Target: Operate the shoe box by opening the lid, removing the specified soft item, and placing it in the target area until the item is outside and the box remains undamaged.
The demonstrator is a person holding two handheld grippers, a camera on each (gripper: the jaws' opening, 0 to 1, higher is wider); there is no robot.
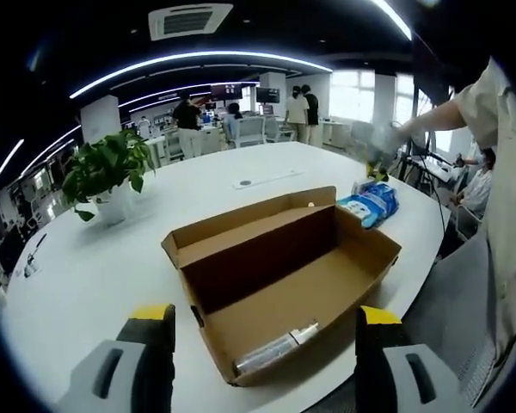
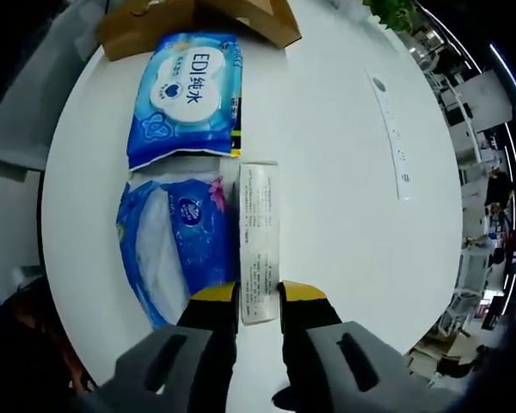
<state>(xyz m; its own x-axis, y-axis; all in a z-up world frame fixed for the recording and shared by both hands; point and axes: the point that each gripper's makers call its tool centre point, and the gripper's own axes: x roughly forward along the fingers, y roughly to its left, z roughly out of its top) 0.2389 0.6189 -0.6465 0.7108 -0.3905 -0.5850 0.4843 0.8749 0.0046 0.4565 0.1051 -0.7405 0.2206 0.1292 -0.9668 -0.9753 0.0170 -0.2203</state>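
1. My right claw is nearly closed, its jaws pinching the near end of a white printed packet that lies flat on the white desk.
2. Touching that packet's left side lies a blue tissue pack; beyond it, a blue wipes pack.
3. My left claw is spread wide and empty over the desk's near edge.
4. Just ahead sits the open shoe box, a silvery tube in its near corner.
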